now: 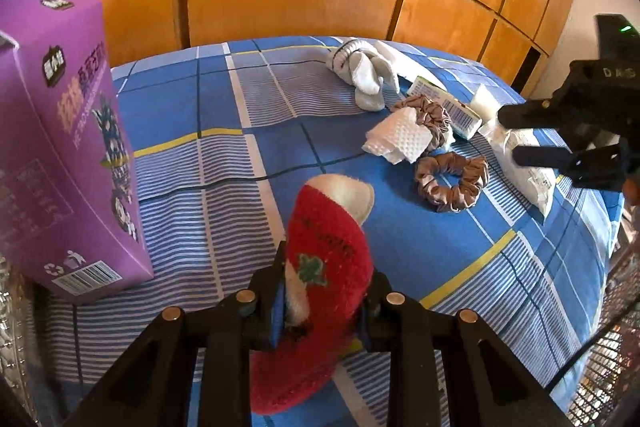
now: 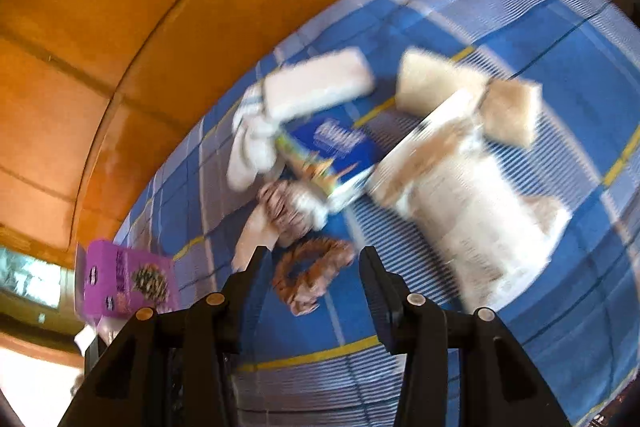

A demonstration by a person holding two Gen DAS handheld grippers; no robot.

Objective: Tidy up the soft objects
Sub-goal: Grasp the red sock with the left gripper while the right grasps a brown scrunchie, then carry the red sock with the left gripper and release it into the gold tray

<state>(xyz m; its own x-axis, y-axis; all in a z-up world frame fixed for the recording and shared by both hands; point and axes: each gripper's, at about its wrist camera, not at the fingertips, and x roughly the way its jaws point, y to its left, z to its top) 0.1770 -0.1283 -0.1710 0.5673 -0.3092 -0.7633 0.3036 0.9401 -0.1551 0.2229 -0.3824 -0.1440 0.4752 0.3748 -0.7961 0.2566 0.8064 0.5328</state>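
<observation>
- My left tool clenched on red sock, near side of bed.
- Right tool released, above brown scrunchie.
- Advice: descend straight, straddle its band, avoid the tissue beyond.

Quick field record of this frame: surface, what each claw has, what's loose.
surface: blue plaid bedsheet
left claw: shut on red plush sock
right claw: open, empty, above brown scrunchie
loose soft items: white socks, second scrunchie, white tissue
container: purple box, upright, left of sock
</observation>
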